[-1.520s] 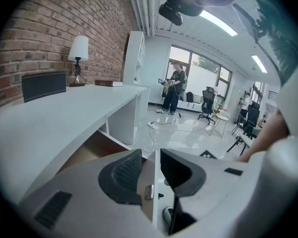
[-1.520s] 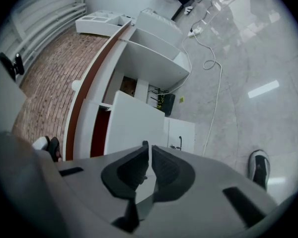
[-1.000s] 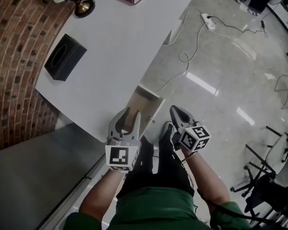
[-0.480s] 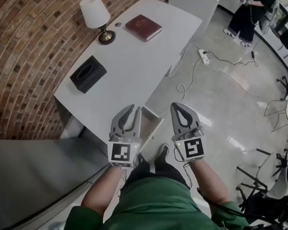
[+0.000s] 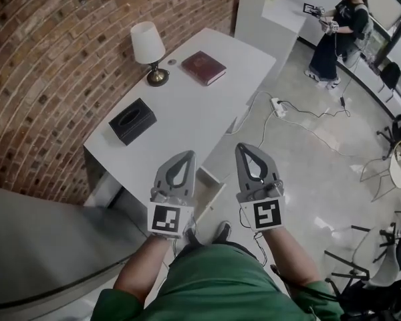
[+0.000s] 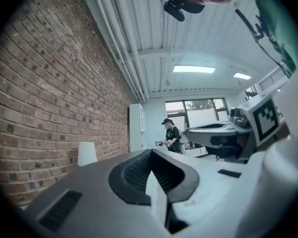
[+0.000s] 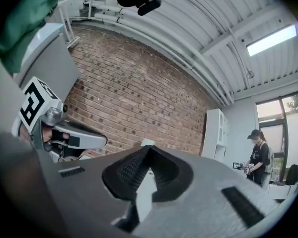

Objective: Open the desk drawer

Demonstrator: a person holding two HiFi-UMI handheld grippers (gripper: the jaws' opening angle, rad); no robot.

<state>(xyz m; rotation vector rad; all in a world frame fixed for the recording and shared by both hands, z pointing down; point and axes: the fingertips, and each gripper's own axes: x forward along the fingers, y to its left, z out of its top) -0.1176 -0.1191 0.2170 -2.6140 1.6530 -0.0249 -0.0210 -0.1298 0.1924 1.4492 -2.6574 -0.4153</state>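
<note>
The white desk (image 5: 187, 105) stands against the brick wall. Its drawer (image 5: 210, 181) juts out open at the near corner, partly hidden behind my grippers. Both grippers are held up side by side, well above the drawer and pointing level into the room. My left gripper (image 5: 186, 154) is shut with nothing in it; in the left gripper view its tips (image 6: 151, 152) meet against the far room. My right gripper (image 5: 244, 146) is also shut and empty, its tips (image 7: 148, 148) closed in front of the brick wall.
On the desk are a lamp (image 5: 147, 45), a dark red book (image 5: 203, 67) and a black tissue box (image 5: 132, 120). A power strip (image 5: 278, 105) with cables lies on the floor. A person (image 5: 334, 39) stands far back; chairs (image 5: 387, 172) are at right.
Both grippers have risen from beside the open drawer to chest height. The right one has rolled upright. The head view has tilted up, showing more of the room.
</note>
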